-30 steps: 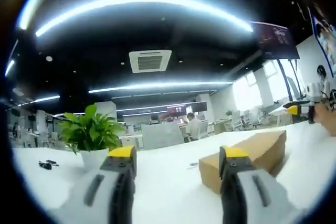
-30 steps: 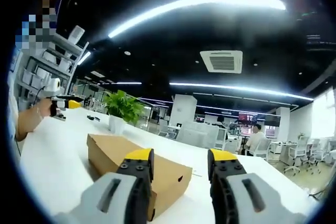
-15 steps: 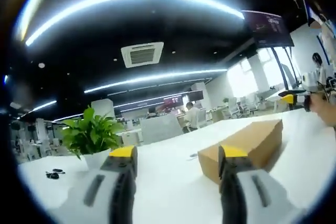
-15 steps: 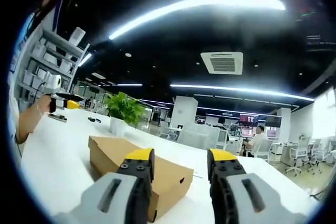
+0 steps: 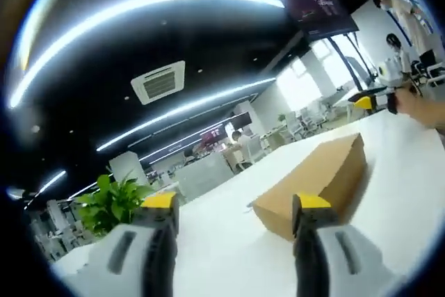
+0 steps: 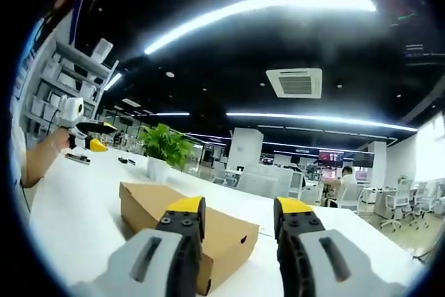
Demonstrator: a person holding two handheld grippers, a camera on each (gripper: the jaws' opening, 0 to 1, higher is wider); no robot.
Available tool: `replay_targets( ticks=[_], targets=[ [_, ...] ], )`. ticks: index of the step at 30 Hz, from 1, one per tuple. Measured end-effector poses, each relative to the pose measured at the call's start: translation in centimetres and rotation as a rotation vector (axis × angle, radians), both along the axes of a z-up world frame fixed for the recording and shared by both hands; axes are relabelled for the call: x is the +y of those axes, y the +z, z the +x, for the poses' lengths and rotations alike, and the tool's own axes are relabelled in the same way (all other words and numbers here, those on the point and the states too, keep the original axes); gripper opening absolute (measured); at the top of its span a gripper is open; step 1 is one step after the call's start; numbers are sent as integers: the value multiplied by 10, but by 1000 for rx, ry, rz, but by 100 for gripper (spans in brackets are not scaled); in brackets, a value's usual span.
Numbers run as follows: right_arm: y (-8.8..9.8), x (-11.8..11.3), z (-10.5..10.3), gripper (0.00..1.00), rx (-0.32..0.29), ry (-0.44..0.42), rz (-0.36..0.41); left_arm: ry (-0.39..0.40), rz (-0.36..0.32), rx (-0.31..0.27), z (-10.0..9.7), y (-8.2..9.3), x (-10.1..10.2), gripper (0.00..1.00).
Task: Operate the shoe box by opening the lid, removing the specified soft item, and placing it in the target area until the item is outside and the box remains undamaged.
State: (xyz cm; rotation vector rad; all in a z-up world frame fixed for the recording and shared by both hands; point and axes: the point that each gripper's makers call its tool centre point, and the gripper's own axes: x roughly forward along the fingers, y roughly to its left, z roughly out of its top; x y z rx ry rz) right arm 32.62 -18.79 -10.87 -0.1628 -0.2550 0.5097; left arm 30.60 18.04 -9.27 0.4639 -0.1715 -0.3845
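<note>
So far nothing of the task looks done. In the left gripper view the plant [image 5: 115,203] sits at lower left, and the left gripper [image 5: 235,208] rises from the bottom edge with its jaws standing apart and nothing between them. The box [image 5: 316,182] lies right of centre on the white table [image 5: 222,241], lid shut; the right-hand jaw overlaps its near corner in the picture, but I judge that as mere overlap, since the box lies farther off. At the far right edge the right gripper [image 5: 367,99] shows small, held in a hand.

In the right gripper view, the left gripper [image 6: 87,130] appears at the far left in a hand, too small to read its jaws. The plant [image 6: 163,147] stands behind the box [image 6: 188,224], which lies at lower centre, still closed, with a small hole in its end face. The right gripper [image 6: 238,212] also stands open and empty, not touching the cardboard.

Opening the lid, lifting out the soft item and setting it down all remain. That item is hidden inside the closed box, so its kind cannot be told, and no marked target area can be made out on the table. Small dark things near the plant are too tiny to name.
</note>
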Motion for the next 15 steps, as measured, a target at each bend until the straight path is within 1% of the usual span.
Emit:
replay_targets(
  ticks=[4,7,15],
  targets=[
    [0,0,0,40,0,1,1,-30,80,8,2,-5,-17,69],
    [0,0,-1,40,1,3,3,-46,148,3,3,-10,-30,69],
    [-2,1,-2,40,4,7,4,-82,252,20,4,-31,-57,68]
  ],
)
